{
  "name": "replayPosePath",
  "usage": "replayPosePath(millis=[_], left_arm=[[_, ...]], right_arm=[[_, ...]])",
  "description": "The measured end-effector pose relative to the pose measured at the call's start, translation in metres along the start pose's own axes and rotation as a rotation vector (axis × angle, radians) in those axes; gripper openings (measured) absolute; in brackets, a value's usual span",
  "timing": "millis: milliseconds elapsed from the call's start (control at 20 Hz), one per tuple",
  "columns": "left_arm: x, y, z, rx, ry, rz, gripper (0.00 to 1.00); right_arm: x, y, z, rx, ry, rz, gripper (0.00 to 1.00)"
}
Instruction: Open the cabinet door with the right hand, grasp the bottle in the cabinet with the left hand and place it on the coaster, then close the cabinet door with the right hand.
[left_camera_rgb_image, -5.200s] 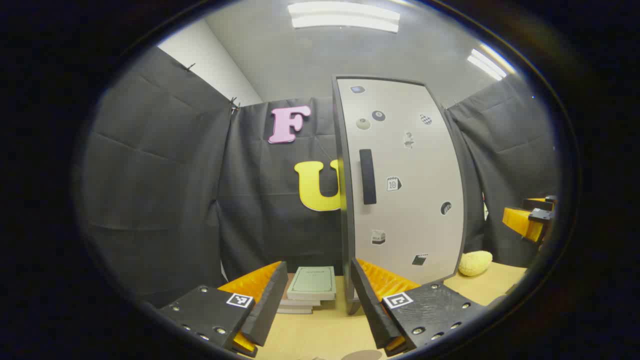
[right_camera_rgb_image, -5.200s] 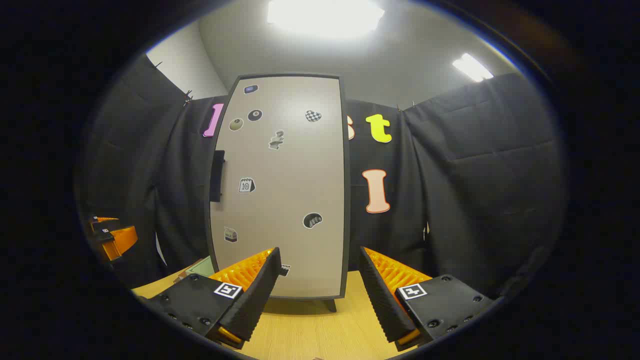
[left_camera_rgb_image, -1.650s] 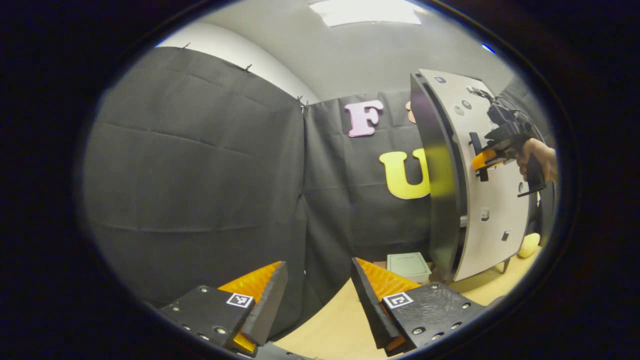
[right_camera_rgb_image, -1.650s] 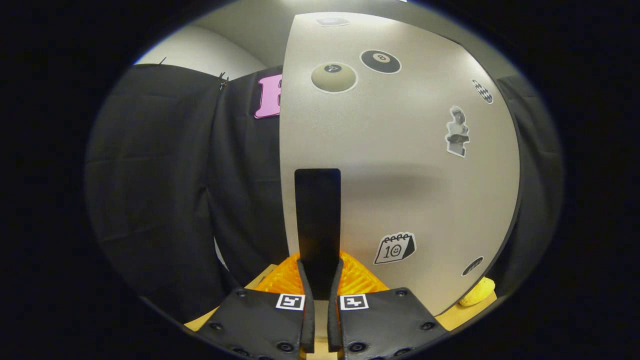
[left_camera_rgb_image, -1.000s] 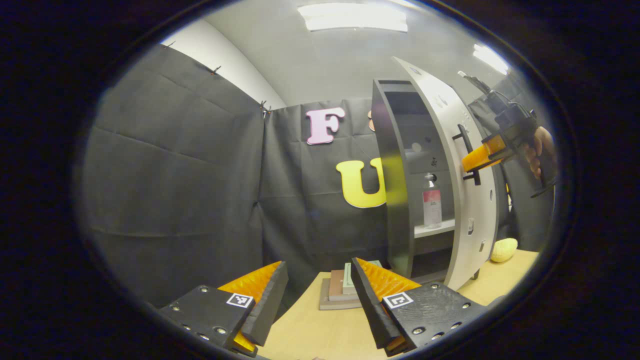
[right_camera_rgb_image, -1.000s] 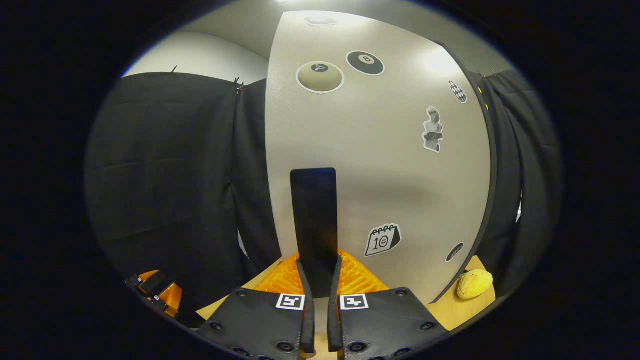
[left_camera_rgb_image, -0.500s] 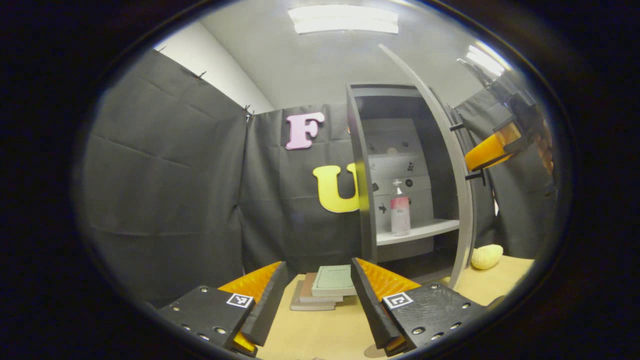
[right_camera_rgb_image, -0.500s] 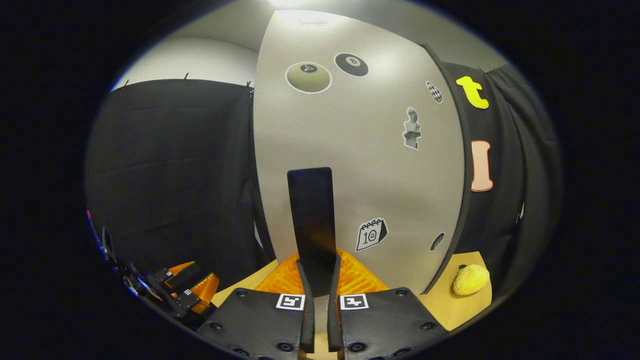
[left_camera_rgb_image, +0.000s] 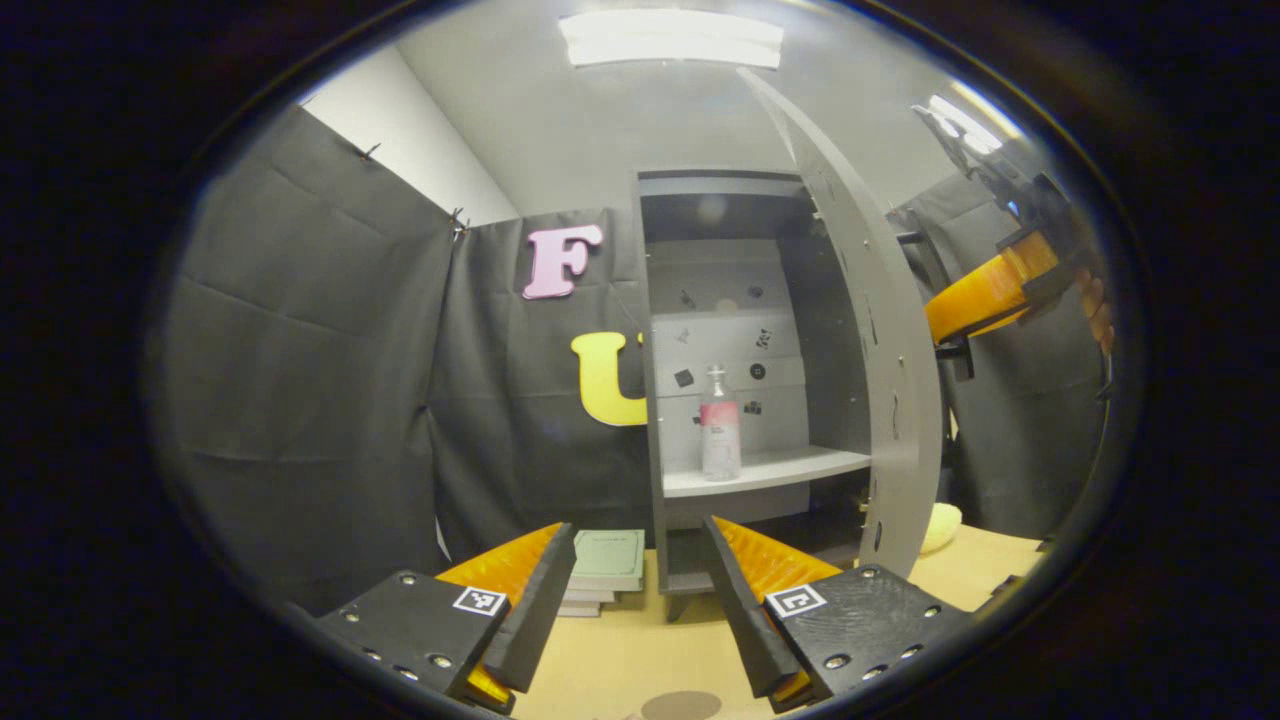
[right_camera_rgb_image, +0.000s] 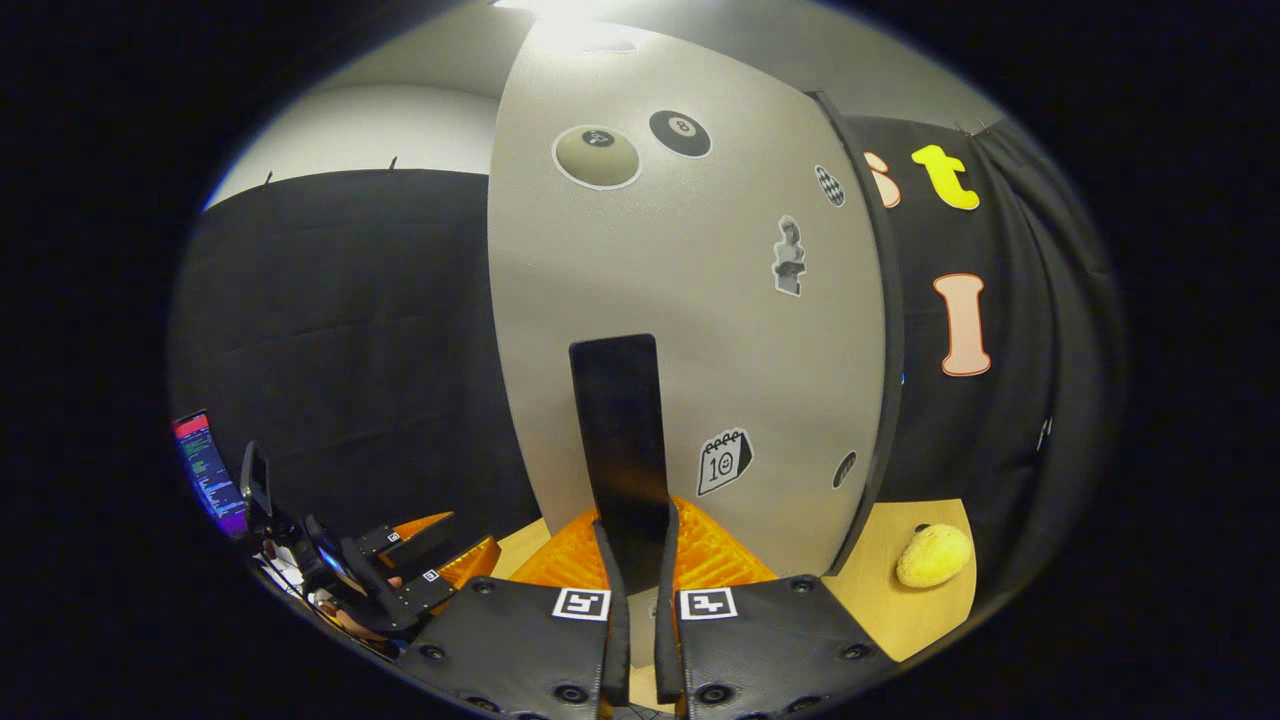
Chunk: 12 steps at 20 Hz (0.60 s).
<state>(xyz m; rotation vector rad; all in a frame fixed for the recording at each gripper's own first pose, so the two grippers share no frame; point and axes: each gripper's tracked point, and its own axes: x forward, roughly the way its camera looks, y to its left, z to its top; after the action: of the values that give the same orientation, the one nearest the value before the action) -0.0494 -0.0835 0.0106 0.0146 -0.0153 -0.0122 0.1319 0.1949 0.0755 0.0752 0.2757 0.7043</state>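
Bottle (left_camera_rgb_image: 720, 437) now stands exposed on its shelf: right gripper (right_camera_rgb_image: 634, 590), clamped on the door handle (right_camera_rgb_image: 618, 440), has swung the cabinet door (left_camera_rgb_image: 868, 330) wide; left gripper (left_camera_rgb_image: 634, 590) waits, fingers apart.

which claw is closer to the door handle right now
Right. The right claw is shut on the door handle of the open cabinet door. The left claw hangs open, well back from the door, facing the bottle.

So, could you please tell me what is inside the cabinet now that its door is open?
A bottle stands upright on the cabinet shelf, with small stickers on the back wall behind it. The space below the shelf is dark and partly hidden by the left gripper.
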Motion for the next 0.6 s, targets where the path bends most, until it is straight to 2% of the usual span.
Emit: replayPosePath(millis=[200, 300, 350, 400, 450, 500, 600], left_arm=[[0.005, -0.033, 0.004, -0.002, -0.002, -0.028, 0.77], [0.006, -0.047, 0.005, -0.002, -0.002, -0.042, 0.77], [0.008, -0.054, 0.006, -0.001, -0.003, -0.047, 0.77], [0.011, -0.062, 0.005, 0.001, -0.003, -0.053, 0.77], [0.013, -0.069, 0.005, 0.002, -0.003, -0.058, 0.77], [0.014, -0.076, 0.005, 0.003, -0.003, -0.063, 0.77], [0.018, -0.090, 0.006, 0.004, -0.003, -0.072, 0.77]], right_arm=[[-0.005, -0.007, -0.001, -0.006, -0.003, -0.001, 0.12], [-0.008, -0.010, -0.001, -0.009, -0.006, -0.005, 0.07], [-0.008, -0.013, 0.000, -0.012, -0.009, -0.009, 0.11], [-0.008, -0.015, 0.000, -0.014, -0.012, -0.014, 0.07], [-0.009, -0.017, 0.000, -0.016, -0.016, -0.020, 0.11], [-0.011, -0.020, 0.000, -0.014, -0.018, -0.026, 0.07], [-0.013, -0.025, 0.000, -0.007, -0.026, -0.038, 0.11]])
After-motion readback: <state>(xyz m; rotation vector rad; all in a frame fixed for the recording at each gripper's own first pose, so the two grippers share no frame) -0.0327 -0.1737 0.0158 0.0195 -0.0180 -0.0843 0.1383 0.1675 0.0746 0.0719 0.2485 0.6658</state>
